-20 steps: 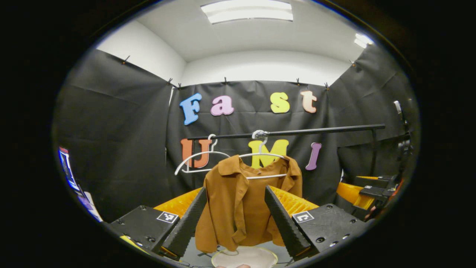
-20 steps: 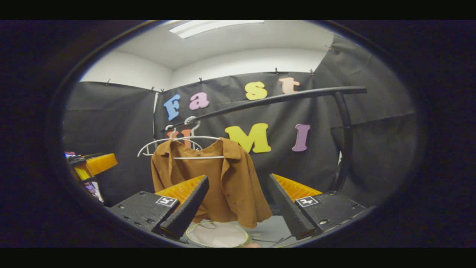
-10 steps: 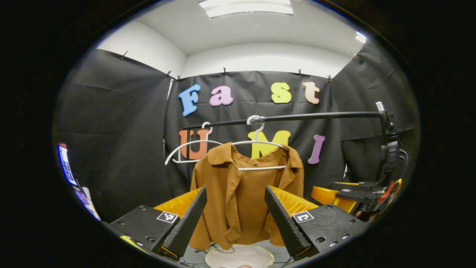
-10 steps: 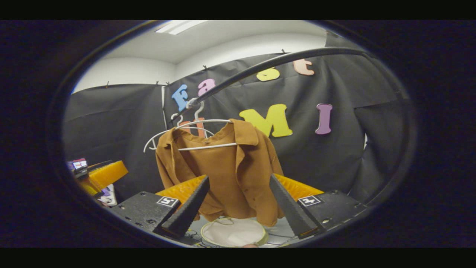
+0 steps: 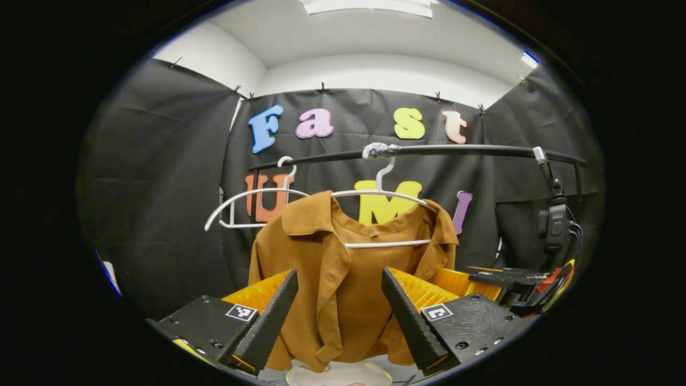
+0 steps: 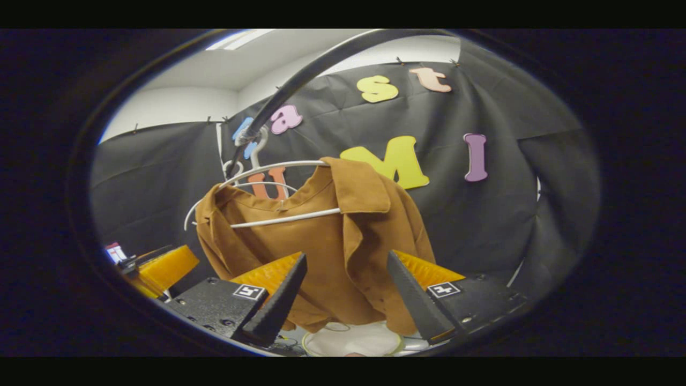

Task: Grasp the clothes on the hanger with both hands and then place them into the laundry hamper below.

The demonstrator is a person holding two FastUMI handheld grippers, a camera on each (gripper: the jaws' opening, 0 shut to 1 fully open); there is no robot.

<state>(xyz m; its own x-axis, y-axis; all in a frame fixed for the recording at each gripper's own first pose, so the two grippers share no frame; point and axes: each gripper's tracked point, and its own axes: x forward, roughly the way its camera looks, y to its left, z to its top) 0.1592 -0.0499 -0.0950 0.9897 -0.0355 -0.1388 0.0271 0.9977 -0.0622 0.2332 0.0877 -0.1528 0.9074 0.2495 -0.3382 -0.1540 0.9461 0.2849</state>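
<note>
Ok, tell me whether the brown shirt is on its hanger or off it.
On. The brown shirt hangs by its collar and shoulders from the white hanger, hooked on the black rail. Both tools are open, short of it.

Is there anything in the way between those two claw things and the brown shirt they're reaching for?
Nothing visible blocks either one. The brown shirt hangs on a white hanger straight ahead of the open left gripper and the open right gripper. The empty hanger hangs off to one side.
</note>
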